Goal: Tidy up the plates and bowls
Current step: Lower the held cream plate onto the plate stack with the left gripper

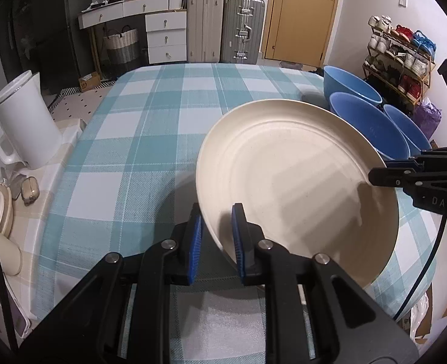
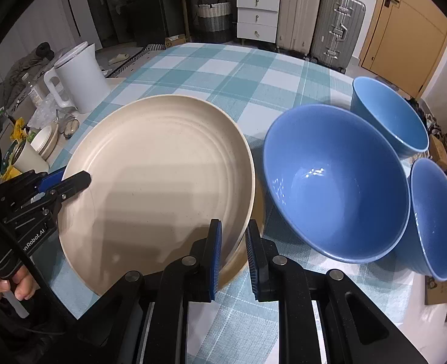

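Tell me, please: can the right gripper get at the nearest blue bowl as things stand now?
Probably not yet. The right gripper is shut on the rim of the cream plate, as is the left gripper. The nearest blue bowl sits open just beside it, so the way looks free once the plate is released.

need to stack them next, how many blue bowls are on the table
3. The largest blue bowl sits right beside the cream plate; a second bowl is behind it toward the door; a third bowl is at the table's right edge. None looks hidden.

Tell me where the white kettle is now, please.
The white kettle stands at the table's left edge in both views, on a beige cloth, left of the cream plate.
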`<state>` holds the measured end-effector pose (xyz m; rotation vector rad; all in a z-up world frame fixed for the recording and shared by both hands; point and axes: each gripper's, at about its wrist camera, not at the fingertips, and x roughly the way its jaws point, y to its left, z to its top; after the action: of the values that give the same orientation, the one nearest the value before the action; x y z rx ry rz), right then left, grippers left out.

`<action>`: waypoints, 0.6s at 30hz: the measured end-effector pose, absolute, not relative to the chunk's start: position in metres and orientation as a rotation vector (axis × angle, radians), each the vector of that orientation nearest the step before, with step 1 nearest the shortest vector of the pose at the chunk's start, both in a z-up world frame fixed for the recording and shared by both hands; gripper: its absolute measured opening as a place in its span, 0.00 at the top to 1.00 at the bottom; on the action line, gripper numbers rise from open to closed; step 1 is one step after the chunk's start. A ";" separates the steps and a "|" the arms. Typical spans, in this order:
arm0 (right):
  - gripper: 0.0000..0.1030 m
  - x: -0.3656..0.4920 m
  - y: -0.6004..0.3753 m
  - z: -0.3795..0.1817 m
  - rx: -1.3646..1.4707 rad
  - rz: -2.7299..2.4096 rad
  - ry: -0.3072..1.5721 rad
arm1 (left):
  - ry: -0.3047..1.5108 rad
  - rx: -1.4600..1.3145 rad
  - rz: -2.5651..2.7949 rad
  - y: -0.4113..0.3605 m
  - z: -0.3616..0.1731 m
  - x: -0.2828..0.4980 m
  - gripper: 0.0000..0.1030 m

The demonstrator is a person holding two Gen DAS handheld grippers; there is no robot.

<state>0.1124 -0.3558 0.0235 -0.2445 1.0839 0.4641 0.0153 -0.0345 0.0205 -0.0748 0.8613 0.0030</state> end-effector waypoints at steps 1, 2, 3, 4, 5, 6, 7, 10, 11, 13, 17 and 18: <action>0.84 0.112 -0.356 0.022 -0.243 0.464 1.084 | 0.865 -0.075 0.002 -0.034 0.018 0.016 0.86; 0.84 0.113 -0.356 0.021 -0.242 0.463 1.085 | 0.867 -0.074 0.001 -0.035 0.016 0.017 0.86; 0.84 0.113 -0.356 0.020 -0.240 0.461 1.087 | 0.869 -0.071 0.000 -0.035 0.014 0.019 0.85; 0.84 0.113 -0.357 0.018 -0.238 0.461 1.090 | 0.870 -0.064 0.001 -0.036 0.012 0.020 0.85; 0.84 0.113 -0.357 0.016 -0.237 0.462 1.093 | 0.871 -0.059 0.004 -0.036 0.010 0.023 0.85; 0.84 0.113 -0.357 0.015 -0.240 0.461 1.095 | 0.872 -0.056 0.006 -0.036 0.009 0.025 0.85; 0.84 0.113 -0.357 0.014 -0.243 0.460 1.095 | 0.872 -0.053 0.009 -0.037 0.006 0.027 0.85; 0.84 0.114 -0.355 0.011 -0.251 0.453 1.091 | 0.878 -0.047 0.010 -0.039 0.001 0.029 0.85; 0.84 0.114 -0.355 0.011 -0.253 0.450 1.090 | 0.880 -0.047 0.010 -0.039 0.000 0.029 0.85; 0.84 0.113 -0.355 0.009 -0.255 0.447 1.089 | 0.882 -0.040 0.013 -0.041 -0.003 0.032 0.85; 0.84 0.112 -0.354 0.004 -0.277 0.430 1.093 | 0.886 -0.009 0.025 -0.045 -0.008 0.036 0.84; 0.84 0.112 -0.354 0.002 -0.282 0.425 1.095 | 0.885 0.000 0.028 -0.047 -0.009 0.037 0.84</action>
<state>0.1116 -0.3537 0.0021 -0.2818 1.0946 0.4247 0.0368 -0.0466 -0.0095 -0.0001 0.8849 0.0279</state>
